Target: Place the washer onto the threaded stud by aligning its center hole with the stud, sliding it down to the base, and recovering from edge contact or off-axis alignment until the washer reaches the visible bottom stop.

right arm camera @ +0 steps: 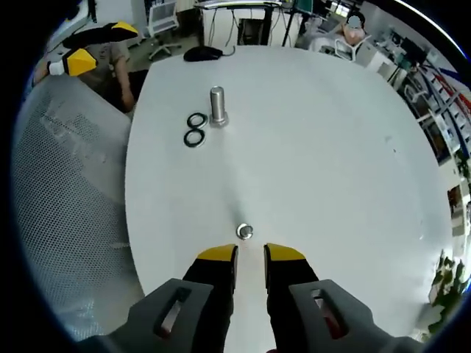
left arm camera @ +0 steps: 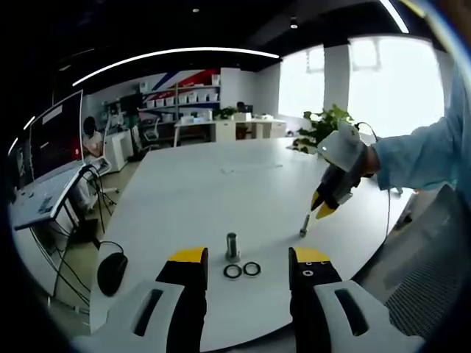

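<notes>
A steel threaded stud (left arm camera: 232, 245) stands upright on the white table (left arm camera: 221, 184), with two dark washers (left arm camera: 243, 271) lying flat side by side just in front of it. My left gripper (left arm camera: 249, 257) hangs over the near table edge, jaws wide open, the stud and washers in the gap ahead. In the right gripper view the same stud (right arm camera: 217, 105) and washers (right arm camera: 196, 129) lie far ahead. A second small stud (right arm camera: 244, 232) stands just beyond my right gripper (right arm camera: 251, 254), whose jaws are a narrow gap apart and hold nothing. From the left, that right gripper (left arm camera: 324, 206) hovers over the small stud (left arm camera: 304, 224).
A black computer mouse (left arm camera: 112, 271) lies near the table's left edge. A grey mesh chair (right arm camera: 66, 184) stands beside the table by the washers. A person's blue sleeve (left arm camera: 419, 154) holds the right gripper. Desks, shelves and a seated person are far behind.
</notes>
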Demonstrator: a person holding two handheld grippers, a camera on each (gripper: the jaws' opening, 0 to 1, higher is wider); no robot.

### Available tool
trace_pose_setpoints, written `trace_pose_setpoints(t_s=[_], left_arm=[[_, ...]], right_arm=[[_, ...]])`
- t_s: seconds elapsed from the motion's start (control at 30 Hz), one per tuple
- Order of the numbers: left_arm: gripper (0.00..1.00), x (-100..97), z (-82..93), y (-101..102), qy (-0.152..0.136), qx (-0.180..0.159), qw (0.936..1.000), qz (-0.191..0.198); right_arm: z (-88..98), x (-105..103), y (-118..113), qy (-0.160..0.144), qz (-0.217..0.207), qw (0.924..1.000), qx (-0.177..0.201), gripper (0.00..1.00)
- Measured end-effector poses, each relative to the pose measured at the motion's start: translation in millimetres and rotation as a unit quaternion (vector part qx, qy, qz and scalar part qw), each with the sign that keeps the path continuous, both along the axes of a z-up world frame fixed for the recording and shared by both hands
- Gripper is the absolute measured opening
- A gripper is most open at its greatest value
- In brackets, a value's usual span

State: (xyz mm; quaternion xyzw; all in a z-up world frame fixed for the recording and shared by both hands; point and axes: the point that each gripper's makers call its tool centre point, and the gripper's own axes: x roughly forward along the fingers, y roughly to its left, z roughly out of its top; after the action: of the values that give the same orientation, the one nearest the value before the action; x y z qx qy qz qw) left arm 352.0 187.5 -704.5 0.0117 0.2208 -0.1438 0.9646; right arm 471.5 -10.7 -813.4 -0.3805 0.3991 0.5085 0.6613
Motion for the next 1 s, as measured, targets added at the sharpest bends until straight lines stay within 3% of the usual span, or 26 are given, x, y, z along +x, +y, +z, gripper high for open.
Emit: trace_pose_setpoints(t_s=[0.27, 0.6, 1.0], left_arm=[[0.42, -1.1, 1.8, -2, -0.005, -0.004, 1.0000, -0.004], [0.41, -4.5, 1.2, -12, -0.004, 0.006, 0.9998, -0.020], [0.43, -8.1, -0.6, -17, -0.001, 0.013, 0.9992, -0.039]], right_arm=[[16.6, -10, -7, -0.010, -0.046, 0.9980, 0.042, 0.17], [33.4, -46, -19, -0.012, -0.074, 0.9942, 0.077, 0.17], [65.6, -79, -39, -0.023, -0.127, 0.9806, 0.147, 0.17]])
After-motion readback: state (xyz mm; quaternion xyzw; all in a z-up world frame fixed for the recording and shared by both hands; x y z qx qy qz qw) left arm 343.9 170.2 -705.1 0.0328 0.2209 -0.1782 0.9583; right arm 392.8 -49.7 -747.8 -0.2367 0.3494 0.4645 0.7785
